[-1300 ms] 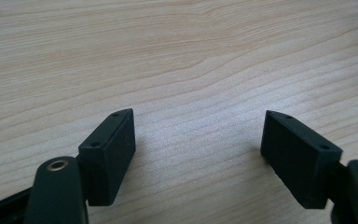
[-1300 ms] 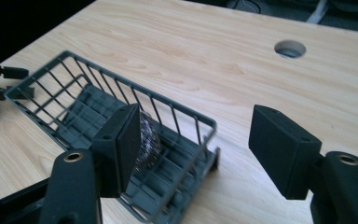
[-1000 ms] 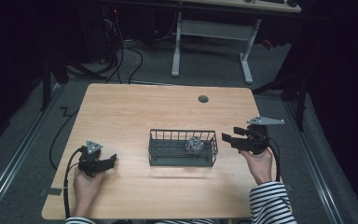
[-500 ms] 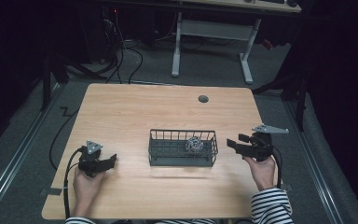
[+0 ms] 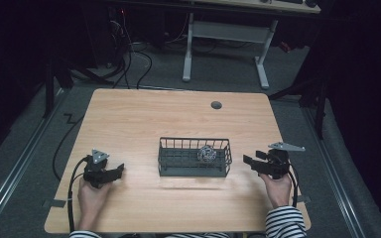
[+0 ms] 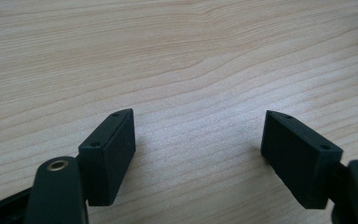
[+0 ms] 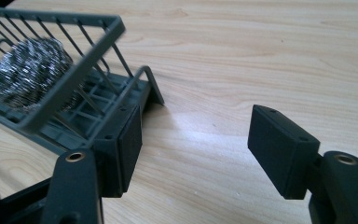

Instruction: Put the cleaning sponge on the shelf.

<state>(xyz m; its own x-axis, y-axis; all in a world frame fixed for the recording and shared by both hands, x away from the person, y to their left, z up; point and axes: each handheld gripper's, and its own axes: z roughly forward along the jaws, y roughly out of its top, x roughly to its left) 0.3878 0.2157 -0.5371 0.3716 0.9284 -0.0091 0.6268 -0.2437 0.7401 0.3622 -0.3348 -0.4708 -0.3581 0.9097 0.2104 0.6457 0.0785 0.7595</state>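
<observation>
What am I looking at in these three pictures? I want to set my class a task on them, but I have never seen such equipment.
A person sits at a wooden table and holds a hand tool with two black jaws in each hand: the left gripper and the right gripper. One picture comes from a camera above the table. The other two come from small cameras riding on each gripper, looking along its jaws. On the table stands a dark wire basket with a steel wool scourer inside it. Both grippers are open and hold nothing. The right gripper points at the basket's end; the left one faces bare wood.
</observation>
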